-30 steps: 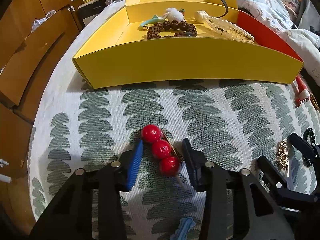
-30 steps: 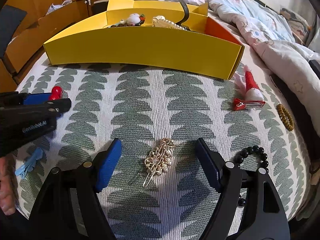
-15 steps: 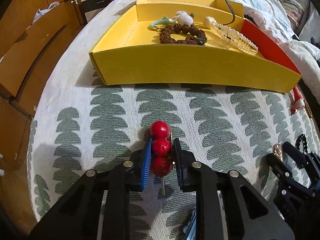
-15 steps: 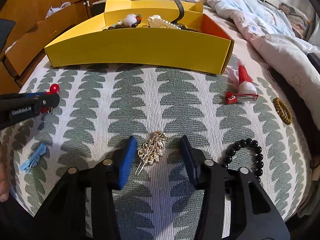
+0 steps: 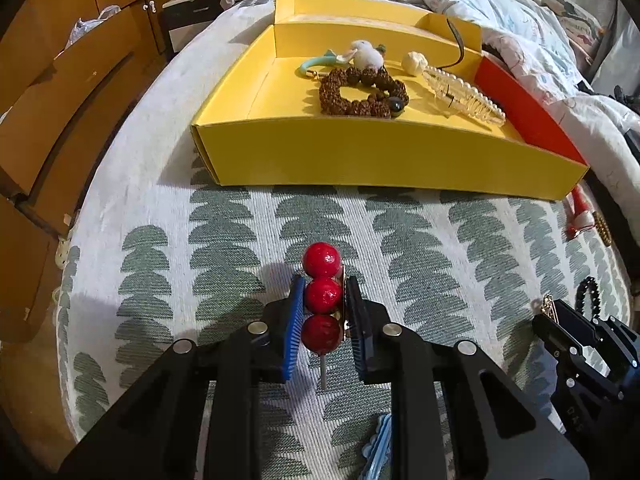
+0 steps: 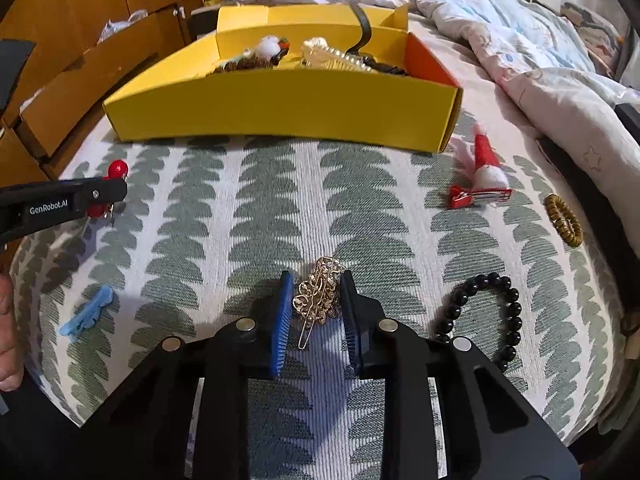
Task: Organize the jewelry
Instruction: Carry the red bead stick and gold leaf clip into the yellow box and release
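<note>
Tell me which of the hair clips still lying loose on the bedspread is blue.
The small blue clip near the left edge of the cloth. The other loose one, the red clip with the white pompom, lies right of the yellow box.

Each view looks steeply down and forward along its own gripper's fingers, close over the leaf-patterned cover [image 5: 400, 232]. The left wrist view sits behind the left gripper [image 5: 322, 300], the yellow box [image 5: 380, 152] ahead and the right gripper [image 5: 560, 328] at its right edge. The right wrist view sits behind the right gripper [image 6: 314, 300], sharing that box [image 6: 280, 108] ahead, with the left gripper [image 6: 108, 192] at its left edge.
</note>
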Action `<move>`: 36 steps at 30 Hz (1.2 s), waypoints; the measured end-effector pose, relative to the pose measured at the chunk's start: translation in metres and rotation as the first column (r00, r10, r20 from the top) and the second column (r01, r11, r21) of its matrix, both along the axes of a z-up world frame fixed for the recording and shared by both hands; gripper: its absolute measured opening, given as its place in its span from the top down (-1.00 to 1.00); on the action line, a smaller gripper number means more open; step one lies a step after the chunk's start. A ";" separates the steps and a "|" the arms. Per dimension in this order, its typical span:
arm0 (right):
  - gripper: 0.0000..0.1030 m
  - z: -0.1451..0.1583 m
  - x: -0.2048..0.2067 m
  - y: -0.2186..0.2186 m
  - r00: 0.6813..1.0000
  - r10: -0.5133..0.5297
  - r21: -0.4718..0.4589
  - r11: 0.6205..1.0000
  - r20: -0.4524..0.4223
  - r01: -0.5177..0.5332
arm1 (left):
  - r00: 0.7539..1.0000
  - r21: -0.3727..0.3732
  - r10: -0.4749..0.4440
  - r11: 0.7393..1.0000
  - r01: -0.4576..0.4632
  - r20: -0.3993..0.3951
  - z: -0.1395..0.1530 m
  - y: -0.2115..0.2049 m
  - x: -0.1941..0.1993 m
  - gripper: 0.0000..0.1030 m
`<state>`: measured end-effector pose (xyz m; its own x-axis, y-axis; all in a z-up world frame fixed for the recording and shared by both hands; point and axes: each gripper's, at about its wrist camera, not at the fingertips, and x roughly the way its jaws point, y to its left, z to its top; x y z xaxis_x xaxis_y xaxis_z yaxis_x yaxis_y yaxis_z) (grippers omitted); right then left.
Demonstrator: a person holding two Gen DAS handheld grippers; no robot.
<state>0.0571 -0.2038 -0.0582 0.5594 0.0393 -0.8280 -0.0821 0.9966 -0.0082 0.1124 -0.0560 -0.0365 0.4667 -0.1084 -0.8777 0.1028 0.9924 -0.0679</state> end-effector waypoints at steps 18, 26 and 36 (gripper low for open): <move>0.52 0.044 -0.005 -0.002 0.994 0.020 0.125 0.992 0.106 -0.034 | 0.999 -0.135 -0.001 0.991 0.007 0.044 0.036 0.020 -0.004 0.58; 0.52 0.083 0.025 0.007 0.985 0.047 0.164 0.984 0.166 -0.075 | 0.998 -0.182 0.009 0.983 0.002 0.058 0.056 0.023 0.008 0.58; 0.52 0.099 0.113 -0.005 0.993 0.033 0.218 0.974 0.116 -0.058 | 0.996 -0.198 -0.009 0.980 0.025 0.083 0.094 0.007 0.067 0.58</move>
